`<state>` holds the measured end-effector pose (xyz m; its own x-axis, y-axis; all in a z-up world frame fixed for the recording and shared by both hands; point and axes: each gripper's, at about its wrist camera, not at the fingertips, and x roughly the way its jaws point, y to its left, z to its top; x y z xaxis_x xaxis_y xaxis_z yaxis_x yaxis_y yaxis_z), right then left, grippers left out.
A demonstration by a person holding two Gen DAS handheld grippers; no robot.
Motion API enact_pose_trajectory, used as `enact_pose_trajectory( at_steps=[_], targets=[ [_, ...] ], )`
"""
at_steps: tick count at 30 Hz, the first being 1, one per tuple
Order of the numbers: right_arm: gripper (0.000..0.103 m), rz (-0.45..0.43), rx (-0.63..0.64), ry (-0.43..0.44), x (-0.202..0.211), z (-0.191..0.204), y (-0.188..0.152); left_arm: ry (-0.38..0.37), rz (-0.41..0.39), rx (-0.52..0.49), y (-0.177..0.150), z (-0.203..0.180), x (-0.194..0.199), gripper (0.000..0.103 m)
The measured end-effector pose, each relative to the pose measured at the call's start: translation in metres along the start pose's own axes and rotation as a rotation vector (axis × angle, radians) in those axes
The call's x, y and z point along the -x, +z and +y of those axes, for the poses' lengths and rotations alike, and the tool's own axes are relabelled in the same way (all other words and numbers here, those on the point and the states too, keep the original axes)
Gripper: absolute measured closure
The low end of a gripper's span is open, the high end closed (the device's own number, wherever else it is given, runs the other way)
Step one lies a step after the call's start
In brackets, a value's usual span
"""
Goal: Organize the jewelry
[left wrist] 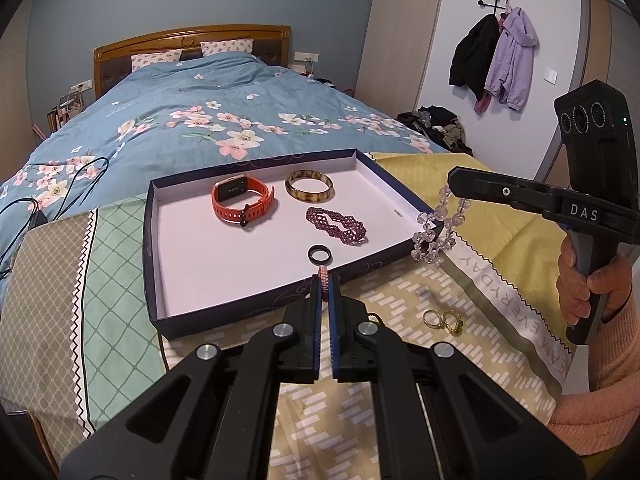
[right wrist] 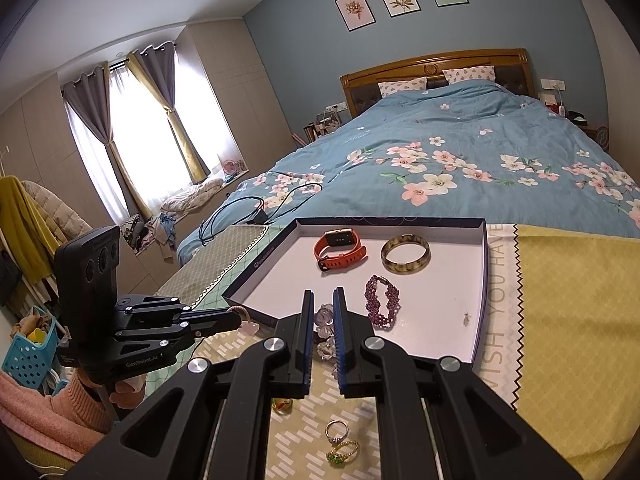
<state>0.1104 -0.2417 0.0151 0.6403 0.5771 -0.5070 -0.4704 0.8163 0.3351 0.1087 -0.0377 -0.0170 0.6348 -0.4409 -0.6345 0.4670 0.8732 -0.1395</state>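
Left gripper [left wrist: 325, 292] jaws pinching pink beaded bracelet [left wrist: 323, 278] at dark shallow box [left wrist: 248, 312] edge, right gripper [right wrist: 322, 304] jaws clamped on clear bead strand [left wrist: 438, 228], third ring [right wrist: 282, 404] only in right view, box middle bare

Tray [left wrist: 160, 240], shallow, dark rim, white inside: orange watch [left wrist: 244, 200], tortoise bangle [left wrist: 309, 186], purple bead bracelet [left wrist: 337, 225], black ring [left wrist: 320, 255] lying flat, apart. Pink bead bracelet [left wrist: 323, 280] & clear crystal strand [left wrist: 436, 236] held off cloth at tray's near edge. Three gold rings [right wrist: 340, 442] on cloth outside tray.

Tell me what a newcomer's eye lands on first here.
The shallow box lid on the bed, holding an orange watch, a tortoiseshell bangle, a purple beaded bracelet and a dark ring. The right claw dangles a clear bead strand at the lid's corner; the left claw pinches a pink bracelet.
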Motion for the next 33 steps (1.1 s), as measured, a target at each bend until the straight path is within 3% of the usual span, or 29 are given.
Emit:
enact_pose_trajectory(
  at_steps=[33],
  targets=[
    [0.095,-0.021,0.006,-0.004,-0.018,-0.005,0.028,0.047,-0.021,0.016,0.026,0.011,-0.012,0.099]
  ],
)
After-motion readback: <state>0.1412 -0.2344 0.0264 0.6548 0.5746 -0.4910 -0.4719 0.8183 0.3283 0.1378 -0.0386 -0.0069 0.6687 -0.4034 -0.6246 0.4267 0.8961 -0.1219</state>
